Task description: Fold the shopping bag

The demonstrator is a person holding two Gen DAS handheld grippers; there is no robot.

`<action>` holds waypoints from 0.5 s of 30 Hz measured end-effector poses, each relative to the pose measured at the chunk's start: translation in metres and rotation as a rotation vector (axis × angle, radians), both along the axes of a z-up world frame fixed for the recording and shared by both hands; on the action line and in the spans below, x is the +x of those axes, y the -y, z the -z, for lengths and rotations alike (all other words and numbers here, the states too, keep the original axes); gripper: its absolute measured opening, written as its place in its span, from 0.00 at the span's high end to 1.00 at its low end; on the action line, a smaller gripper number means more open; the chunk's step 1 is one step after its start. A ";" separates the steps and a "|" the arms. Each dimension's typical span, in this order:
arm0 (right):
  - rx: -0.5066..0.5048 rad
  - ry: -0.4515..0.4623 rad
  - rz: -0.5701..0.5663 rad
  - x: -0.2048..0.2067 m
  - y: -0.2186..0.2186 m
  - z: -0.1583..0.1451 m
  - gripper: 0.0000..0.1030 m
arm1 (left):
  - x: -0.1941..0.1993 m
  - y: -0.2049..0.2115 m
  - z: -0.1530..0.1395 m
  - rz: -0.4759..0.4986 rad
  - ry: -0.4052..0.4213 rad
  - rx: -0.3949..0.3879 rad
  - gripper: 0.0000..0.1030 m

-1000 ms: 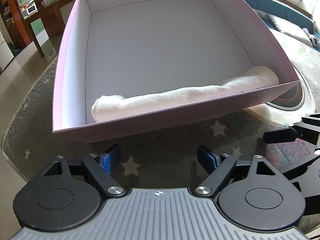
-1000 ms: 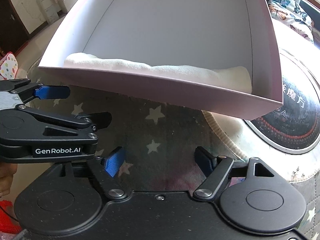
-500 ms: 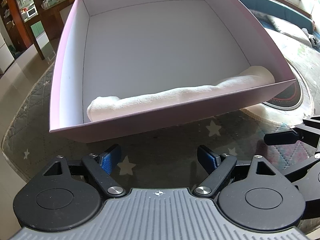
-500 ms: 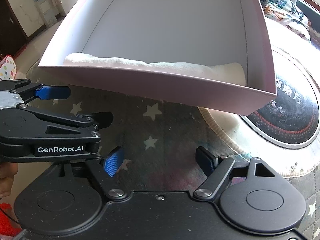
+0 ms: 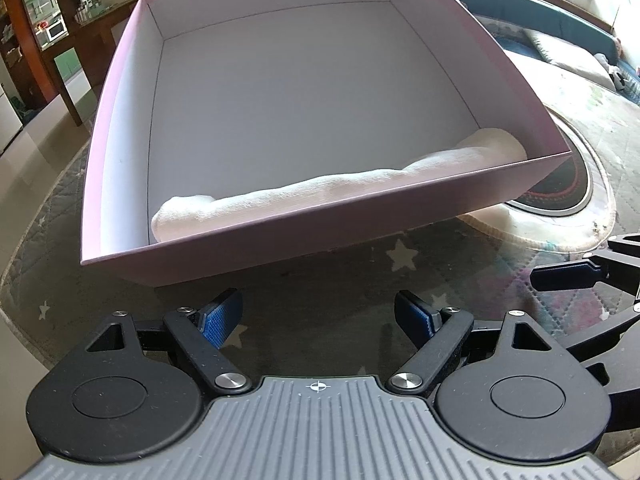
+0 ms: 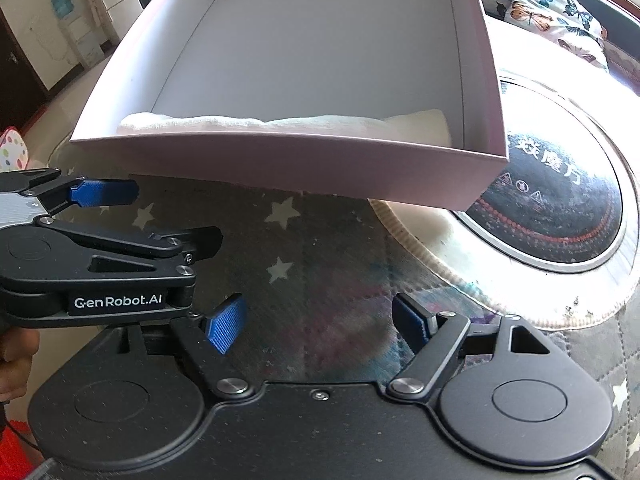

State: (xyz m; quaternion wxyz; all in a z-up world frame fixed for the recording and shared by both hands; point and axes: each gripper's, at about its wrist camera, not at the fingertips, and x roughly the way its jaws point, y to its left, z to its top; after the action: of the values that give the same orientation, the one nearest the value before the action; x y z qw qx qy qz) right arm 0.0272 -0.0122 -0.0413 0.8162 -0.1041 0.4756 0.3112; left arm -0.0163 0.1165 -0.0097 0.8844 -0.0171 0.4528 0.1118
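Observation:
A white cloth shopping bag (image 5: 340, 190), rolled into a long bundle, lies inside a pink box (image 5: 304, 236) along its near wall; it also shows in the right wrist view (image 6: 280, 124). My left gripper (image 5: 318, 314) is open and empty, a short way in front of the box's near wall. My right gripper (image 6: 318, 322) is open and empty, beside the left one, which shows at the left of the right wrist view (image 6: 160, 216). Neither gripper touches the box (image 6: 288, 168) or the bag.
The box rests on a dark quilted mat with stars (image 5: 320, 280) under a glass top. A round black plate with a pale ring (image 6: 560, 208) lies right of the box. A sofa with cushions (image 6: 552, 8) stands behind. Wooden furniture (image 5: 48, 40) is at far left.
Both grippers have drawn back slightly from the box, which looks a little farther away. Both stay open and empty. The bag has not moved in the box.

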 end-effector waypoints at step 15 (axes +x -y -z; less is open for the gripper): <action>0.010 0.023 0.055 -0.004 0.025 -0.005 0.20 | 0.004 0.029 -0.005 0.056 0.023 0.002 0.18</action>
State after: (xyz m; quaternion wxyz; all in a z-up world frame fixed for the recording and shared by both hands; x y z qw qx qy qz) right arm 0.0232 -0.0371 -0.0367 0.8304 -0.0906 0.4673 0.2896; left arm -0.0125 0.0874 -0.0051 0.8924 -0.0046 0.4427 0.0873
